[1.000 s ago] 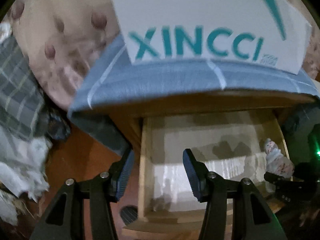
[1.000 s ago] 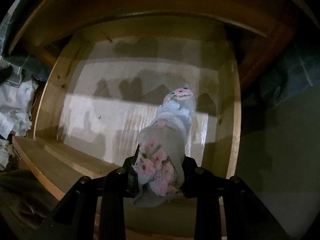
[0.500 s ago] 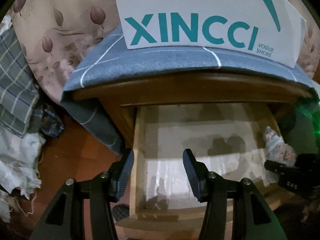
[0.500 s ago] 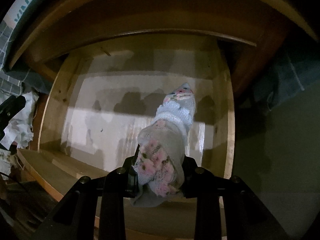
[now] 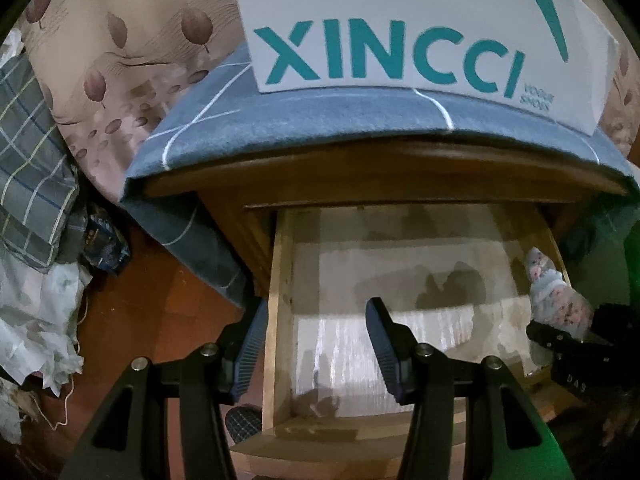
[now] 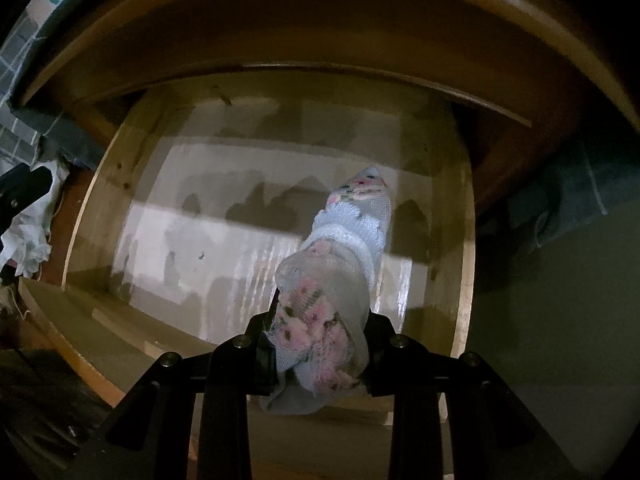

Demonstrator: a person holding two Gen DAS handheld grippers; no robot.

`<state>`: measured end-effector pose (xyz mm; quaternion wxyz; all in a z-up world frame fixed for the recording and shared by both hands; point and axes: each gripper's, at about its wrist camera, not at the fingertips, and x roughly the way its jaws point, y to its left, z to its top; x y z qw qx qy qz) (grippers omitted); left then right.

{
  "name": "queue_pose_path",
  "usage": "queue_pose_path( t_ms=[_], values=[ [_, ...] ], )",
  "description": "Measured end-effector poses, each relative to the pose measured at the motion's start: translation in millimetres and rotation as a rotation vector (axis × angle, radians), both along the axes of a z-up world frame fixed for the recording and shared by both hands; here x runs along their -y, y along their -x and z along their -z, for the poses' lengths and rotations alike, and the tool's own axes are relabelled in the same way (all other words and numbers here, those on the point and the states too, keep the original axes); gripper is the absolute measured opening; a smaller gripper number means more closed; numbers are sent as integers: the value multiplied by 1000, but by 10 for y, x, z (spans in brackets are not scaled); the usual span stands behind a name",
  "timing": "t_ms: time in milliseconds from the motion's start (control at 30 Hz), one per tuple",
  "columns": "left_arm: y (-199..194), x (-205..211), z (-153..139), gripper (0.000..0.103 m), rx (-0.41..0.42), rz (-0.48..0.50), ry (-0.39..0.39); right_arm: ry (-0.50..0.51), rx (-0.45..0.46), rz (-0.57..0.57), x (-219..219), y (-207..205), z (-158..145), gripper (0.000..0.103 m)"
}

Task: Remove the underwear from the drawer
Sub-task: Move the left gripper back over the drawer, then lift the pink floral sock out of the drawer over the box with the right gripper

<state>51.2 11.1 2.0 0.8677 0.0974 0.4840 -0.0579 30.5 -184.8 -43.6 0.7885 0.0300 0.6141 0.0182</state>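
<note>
A bundle of pale underwear (image 6: 340, 272) with pink flowers and white lace is clamped between the fingers of my right gripper (image 6: 320, 340), which is shut on it. The bundle hangs above the right side of the open wooden drawer (image 6: 92, 208), whose pale bottom shows nothing else. In the left wrist view the same underwear (image 5: 556, 300) sticks up from the right gripper (image 5: 560, 336) at the drawer's right wall. My left gripper (image 5: 316, 340) stands open astride the drawer's left wall (image 5: 280, 280), not touching it.
A white shoe box (image 5: 400, 20) with teal lettering sits on a blue cloth (image 5: 320, 120) that covers the cabinet top over the drawer. At left lie plaid fabric (image 5: 28, 160), crumpled white cloth (image 5: 36, 320) and red-brown floor (image 5: 160, 320).
The right wrist view has tipped slightly, so more of the cabinet's top edge shows above the drawer. The underwear stays clamped. The left gripper keeps its place and width.
</note>
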Motion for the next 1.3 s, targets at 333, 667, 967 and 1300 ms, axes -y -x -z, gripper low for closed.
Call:
queue_pose_path(
  t_ms=[333,667,967,1300],
  values=[
    [-6,-62,-36,52,-10,-21,34,-27,36,15,9,94,-240,28],
    [-22,-155,-93,52,2,-55,55,-43,103,-7,-46,116,-810,28],
    [-1,-190,-95,52,5,-71,31,-46,158,-20,-19,176,-1375,28],
    [-8,-219,-87,52,4,-92,26,-71,287,-41,18,6,-2235,28]
  ],
)
